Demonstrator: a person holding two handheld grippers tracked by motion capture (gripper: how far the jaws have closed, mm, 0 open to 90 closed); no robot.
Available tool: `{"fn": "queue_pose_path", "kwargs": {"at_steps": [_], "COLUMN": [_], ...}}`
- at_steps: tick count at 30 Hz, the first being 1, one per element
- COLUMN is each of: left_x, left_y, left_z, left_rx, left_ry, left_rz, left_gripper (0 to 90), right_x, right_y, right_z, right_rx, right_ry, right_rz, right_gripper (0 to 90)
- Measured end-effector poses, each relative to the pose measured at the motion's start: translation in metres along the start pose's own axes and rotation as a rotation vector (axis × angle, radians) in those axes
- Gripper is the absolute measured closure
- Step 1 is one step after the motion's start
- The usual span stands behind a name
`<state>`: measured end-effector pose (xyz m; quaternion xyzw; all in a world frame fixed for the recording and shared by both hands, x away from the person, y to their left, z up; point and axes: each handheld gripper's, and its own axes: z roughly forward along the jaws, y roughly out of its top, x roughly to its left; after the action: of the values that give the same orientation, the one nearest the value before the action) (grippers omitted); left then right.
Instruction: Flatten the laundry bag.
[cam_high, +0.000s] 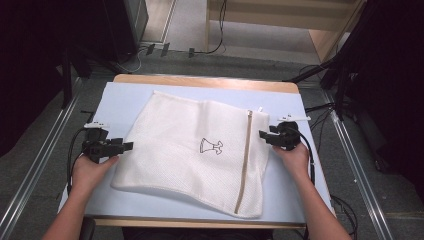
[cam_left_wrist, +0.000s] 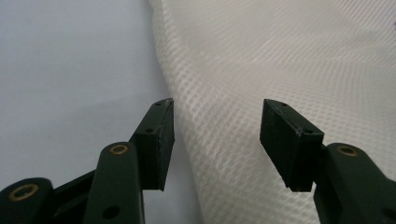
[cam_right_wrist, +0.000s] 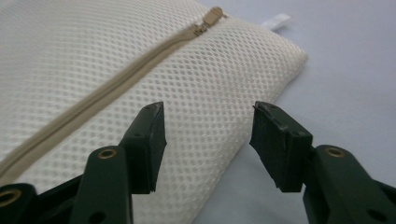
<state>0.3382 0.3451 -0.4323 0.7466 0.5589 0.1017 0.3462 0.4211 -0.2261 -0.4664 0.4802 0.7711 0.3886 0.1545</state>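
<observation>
A wooden table (cam_high: 205, 80) carries a pale blue mat (cam_high: 120, 100) that covers nearly all of its top, and on that mat lies a white mesh laundry bag (cam_high: 185, 150), flat and slightly askew, taking up most of the middle. A beige zipper (cam_high: 245, 160) runs down the bag near its right edge, from the far side toward the near side, and a small black dress-shaped print (cam_high: 211, 146) sits near the bag's centre. A small white tag (cam_right_wrist: 276, 21) sticks out at the bag's far right corner. The person's hands come in from the near side, one at each flank of the bag. The left gripper (cam_high: 125, 146) sits just beside the bag's left edge, pointing in toward it; in the left gripper view its jaws stand wide apart, with the mesh edge below and ahead of the gap and neither pad pressing on it. The right gripper (cam_high: 263, 135) is at the bag's right edge, level with the upper part of the zipper; in the right gripper view its jaws are likewise spread wide over the bag's border, gripping nothing. The zipper pull (cam_right_wrist: 208, 19) lies at the far end of the zipper.
</observation>
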Motion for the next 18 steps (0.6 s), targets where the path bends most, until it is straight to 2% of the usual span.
{"fn": "queue_pose_path", "kwargs": {"at_steps": [1, 3, 4, 5, 6, 8, 9, 11, 13, 14, 16, 18], "left_x": [0.002, 0.006, 0.007, 0.008, 0.007, 0.004, 0.003, -0.001, -0.002, -0.003, -0.003, -0.001], "left_y": [-0.002, -0.005, -0.006, -0.007, -0.008, -0.01, -0.011, -0.012, -0.012, -0.012, -0.01, -0.008], "left_z": [0.001, 0.006, 0.008, 0.01, 0.011, 0.013, 0.013, 0.014, 0.015, 0.015, 0.017, 0.02], "left_rx": [0.013, 0.035, 0.049, 0.057, 0.038, 0.024, 0.022, 0.019, 0.037, 0.044, 0.073, 0.083], "left_ry": [-0.003, -0.002, -0.006, -0.012, -0.013, -0.022, -0.033, -0.003, -0.02, -0.021, -0.048, -0.066], "left_rz": [-0.007, -0.03, -0.037, -0.042, -0.041, -0.055, -0.054, -0.04, -0.049, -0.046, -0.035, -0.043], "left_gripper": [45.7, 44.7, 44.3, 44.2, 43.5, 41.8, 44.9, 51.4, 64.3, 66.3, 78.9, 85.3], "right_x": [-0.002, -0.005, -0.007, -0.007, -0.007, -0.002, 0.0, 0.0, 0.0, 0.0, 0.002, 0.006], "right_y": [0.002, 0.001, 0.001, 0.001, 0.002, 0.002, 0.002, 0.001, 0.0, 0.0, 0.001, 0.001], "right_z": [0.003, 0.009, 0.012, 0.017, 0.021, 0.021, 0.021, 0.021, 0.02, 0.019, 0.019, 0.02], "right_rx": [0.017, -0.014, -0.011, 0.02, 0.048, 0.049, 0.053, 0.048, 0.043, 0.047, 0.053, 0.059], "right_ry": [-0.003, -0.01, -0.005, 0.01, 0.016, -0.011, -0.025, -0.033, -0.044, -0.041, -0.05, -0.071], "right_rz": [0.005, 0.007, 0.014, 0.019, 0.015, -0.031, -0.052, -0.057, -0.032, -0.029, -0.041, -0.066], "right_gripper": [45.7, 47.4, 47.8, 47.9, 47.3, 56.5, 61.4, 69.3, 79.6, 83.1, 89.2, 90.0]}}
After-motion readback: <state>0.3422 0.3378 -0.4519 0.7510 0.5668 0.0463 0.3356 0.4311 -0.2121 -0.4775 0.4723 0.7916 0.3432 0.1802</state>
